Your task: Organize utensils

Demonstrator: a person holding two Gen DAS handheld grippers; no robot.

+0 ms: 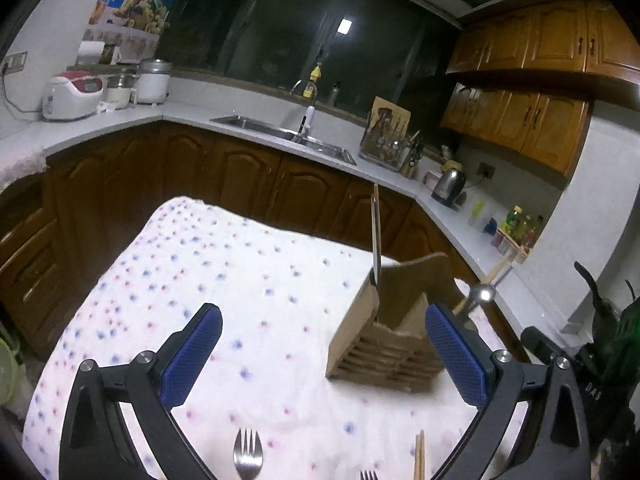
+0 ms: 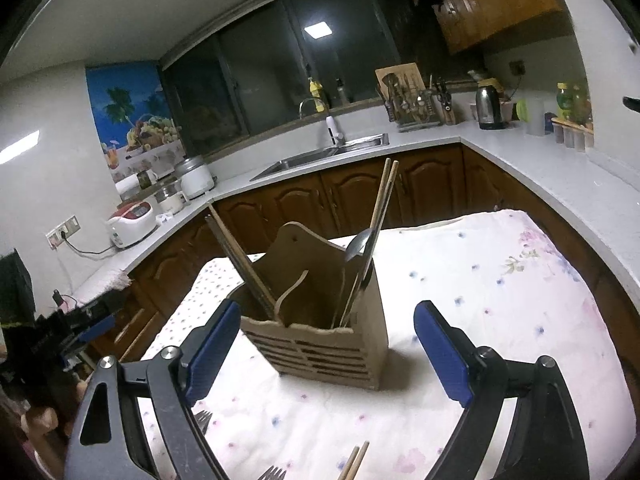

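With both my claws spread wide & nothing between the blue pads, the brown slatted wooden utensil caddy [image 2: 326,344] stands upright on the surface, which is draped in a white cloth w/ small pink & blue flowers [image 1: 208,272]. My left claw [image 1: 324,356] hangs just above the cloth, jaws fully apart; the caddy sits toward its right pad, which overlaps the caddy's edge in view — can't tell if touching. My right claw [image 2: 324,350] is also apart, gripping nothing, w/ the caddy straight ahead btw. its pads.

In the caddy: a pair of light wooden chopsticks [image 2: 384,196] leaning up & right, a metal spoon [image 2: 358,246] bowl-up beside them, & darker wooden sticks [image 2: 236,256] leaning left in another compartment. In the left view a thin upright stick [image 1: 375,232] rises from the caddy's near corner.

Loose on the cloth, close to me: a silver metal fork [image 1: 247,454] tines-up btw. the left claw's pads, a second fork's tines [image 1: 368,475] at the bottom edge, & a pair of pale wooden chopstick tips [image 1: 419,456] near the right pad. Right view shows fork tines [image 2: 204,420] by the left pad.
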